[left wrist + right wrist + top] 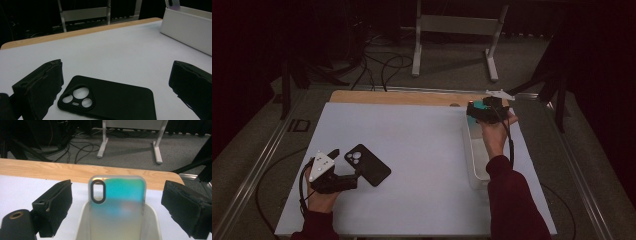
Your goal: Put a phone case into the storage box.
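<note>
Resting flat on the white table sheet (412, 165), the black phone case (367, 164) lies camera cutout up at the near left, and the left gripper (346, 169) sits low beside it with the hand behind on the sheet. In the left gripper view the case (110, 100) lies between the two black jaws, which stand wide apart with white sheet showing on both sides; neither pad presses on it, though the left jaw's lower corner is very close to the case's cutout end and contact there cannot be told. At the far right of the table the right gripper (479, 111) is held over the far end of the white bin (476, 165). In the right gripper view an iridescent teal phone case (117, 202) stands upright in the bin (82, 225), leaning on its far wall, oval cutout at upper left. Jaws of this gripper are spread well clear of the case on both sides, nothing gripped. Wooden table edge (50, 171) runs beyond the sheet.
</note>
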`<state>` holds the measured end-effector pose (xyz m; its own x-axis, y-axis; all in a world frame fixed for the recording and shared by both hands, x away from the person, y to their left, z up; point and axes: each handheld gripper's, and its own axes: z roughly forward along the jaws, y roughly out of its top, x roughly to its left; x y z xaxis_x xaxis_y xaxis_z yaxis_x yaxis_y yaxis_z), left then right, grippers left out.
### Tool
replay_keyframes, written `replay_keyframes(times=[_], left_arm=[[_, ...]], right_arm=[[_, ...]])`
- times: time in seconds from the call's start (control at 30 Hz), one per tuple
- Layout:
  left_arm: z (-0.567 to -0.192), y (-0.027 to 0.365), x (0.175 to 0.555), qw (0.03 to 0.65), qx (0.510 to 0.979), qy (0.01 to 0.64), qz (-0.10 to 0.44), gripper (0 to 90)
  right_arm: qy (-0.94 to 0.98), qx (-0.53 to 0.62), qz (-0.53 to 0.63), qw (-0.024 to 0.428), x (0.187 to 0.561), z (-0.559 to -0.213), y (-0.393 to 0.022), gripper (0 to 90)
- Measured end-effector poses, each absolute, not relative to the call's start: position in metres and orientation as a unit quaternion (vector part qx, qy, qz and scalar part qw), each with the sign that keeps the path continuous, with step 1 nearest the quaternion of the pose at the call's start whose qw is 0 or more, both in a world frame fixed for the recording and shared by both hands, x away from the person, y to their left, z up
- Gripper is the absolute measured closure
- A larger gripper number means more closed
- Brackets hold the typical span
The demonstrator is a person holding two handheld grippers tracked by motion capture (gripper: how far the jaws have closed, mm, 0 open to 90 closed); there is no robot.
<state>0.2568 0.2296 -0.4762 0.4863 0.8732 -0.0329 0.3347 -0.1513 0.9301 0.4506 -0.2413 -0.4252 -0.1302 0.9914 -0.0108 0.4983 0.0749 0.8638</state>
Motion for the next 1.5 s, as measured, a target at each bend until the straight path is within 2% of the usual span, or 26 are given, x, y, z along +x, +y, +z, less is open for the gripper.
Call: replay_keyframes(times=[0.17,0.57,0.7,1.5], left_arm=[[-0.477,0.229,0.257,0.492,0.708,0.427,0.272,0.1],[-0.477,0.23,0.258,0.491,0.708,0.429,0.271,0.1],[-0.478,0.23,0.259,0.489,0.709,0.43,0.27,0.1],[-0.48,0.228,0.262,0.482,0.714,0.435,0.263,0.1]], right_arm=[[0.672,0.555,0.373,0.319,0.443,-0.42,-0.237,7.5],[0.695,0.513,0.403,0.303,0.416,-0.412,-0.232,8.5],[0.7,0.498,0.426,0.283,0.405,-0.411,-0.233,9.1],[0.711,0.445,0.462,0.289,0.333,-0.418,-0.24,11.2]])
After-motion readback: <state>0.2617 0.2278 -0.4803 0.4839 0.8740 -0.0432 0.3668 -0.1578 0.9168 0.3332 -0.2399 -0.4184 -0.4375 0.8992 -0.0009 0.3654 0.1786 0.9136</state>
